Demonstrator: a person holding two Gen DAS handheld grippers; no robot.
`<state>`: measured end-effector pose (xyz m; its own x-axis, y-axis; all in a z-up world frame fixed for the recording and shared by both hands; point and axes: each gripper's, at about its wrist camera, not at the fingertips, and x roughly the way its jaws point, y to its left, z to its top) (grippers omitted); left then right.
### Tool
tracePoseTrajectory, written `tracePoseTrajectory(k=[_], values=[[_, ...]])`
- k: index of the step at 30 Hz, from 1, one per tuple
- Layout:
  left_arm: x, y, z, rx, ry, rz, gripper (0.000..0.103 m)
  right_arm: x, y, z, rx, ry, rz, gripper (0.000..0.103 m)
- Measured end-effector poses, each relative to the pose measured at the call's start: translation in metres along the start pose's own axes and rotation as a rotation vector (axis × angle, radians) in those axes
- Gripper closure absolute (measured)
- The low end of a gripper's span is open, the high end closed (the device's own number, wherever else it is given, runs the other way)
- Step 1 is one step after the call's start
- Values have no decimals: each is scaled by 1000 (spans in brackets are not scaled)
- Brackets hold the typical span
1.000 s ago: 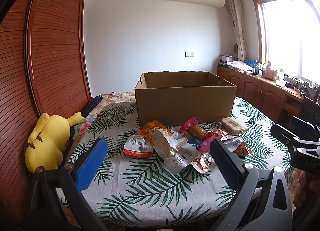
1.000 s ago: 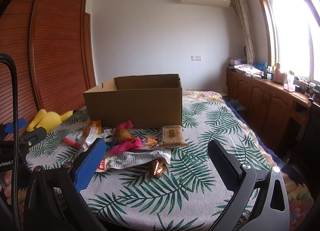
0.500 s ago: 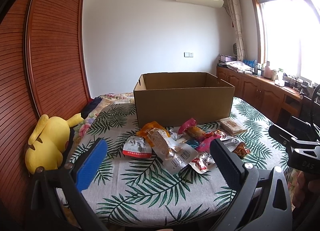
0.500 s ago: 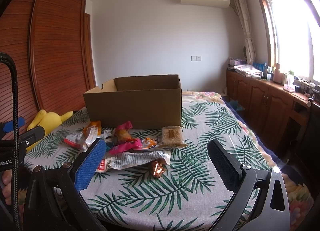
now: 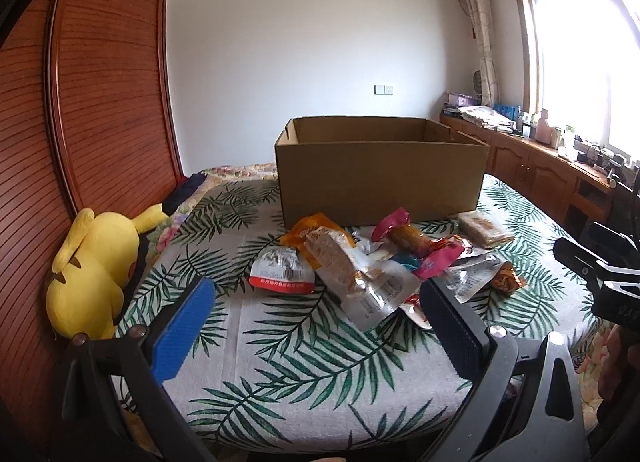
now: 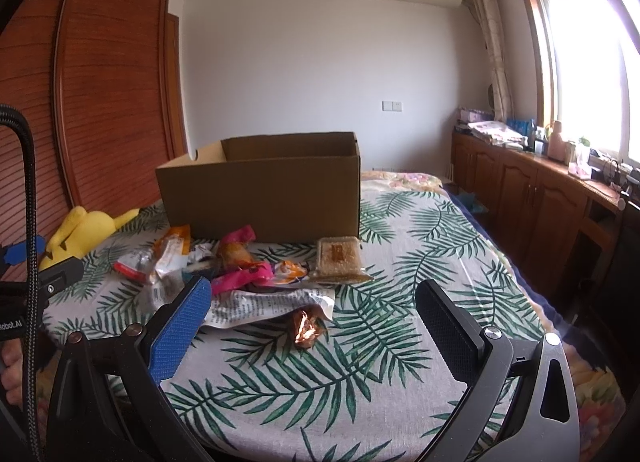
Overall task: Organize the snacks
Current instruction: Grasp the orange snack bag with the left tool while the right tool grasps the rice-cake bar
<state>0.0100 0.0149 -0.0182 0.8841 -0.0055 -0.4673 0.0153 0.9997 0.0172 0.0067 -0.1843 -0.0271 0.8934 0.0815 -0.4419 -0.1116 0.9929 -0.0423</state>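
An open brown cardboard box (image 5: 380,178) (image 6: 264,198) stands on the leaf-print table. In front of it lies a heap of snack packets (image 5: 376,262) (image 6: 240,274): a red-and-white pouch (image 5: 282,270), a clear pack of brown squares (image 6: 338,258), a small copper-foil piece (image 6: 306,328). My left gripper (image 5: 316,320) hovers open short of the heap, nothing between its fingers. My right gripper (image 6: 314,322) is open too, above the near side of the heap, the foil piece showing between its fingers.
A yellow plush toy (image 5: 92,266) lies at the table's left edge against a wooden wardrobe (image 5: 100,82). Wooden cabinets (image 6: 532,198) with clutter run under the window on the right. Bare tablecloth (image 6: 420,262) stretches right of the snacks.
Both views have crept slightly closer to the table; the box sits a touch larger and lower in the left wrist view. Both grippers stay open and the snacks have not moved.
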Motion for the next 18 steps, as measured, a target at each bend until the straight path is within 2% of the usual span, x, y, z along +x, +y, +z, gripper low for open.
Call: tracePoseTrajectory(k=[9, 18], values=[[31, 6, 8, 2, 50, -16, 0, 37, -11, 8, -52, 81, 46, 0], [75, 13, 26, -44, 143, -81, 1, 89, -22, 28, -69, 205, 114, 3]])
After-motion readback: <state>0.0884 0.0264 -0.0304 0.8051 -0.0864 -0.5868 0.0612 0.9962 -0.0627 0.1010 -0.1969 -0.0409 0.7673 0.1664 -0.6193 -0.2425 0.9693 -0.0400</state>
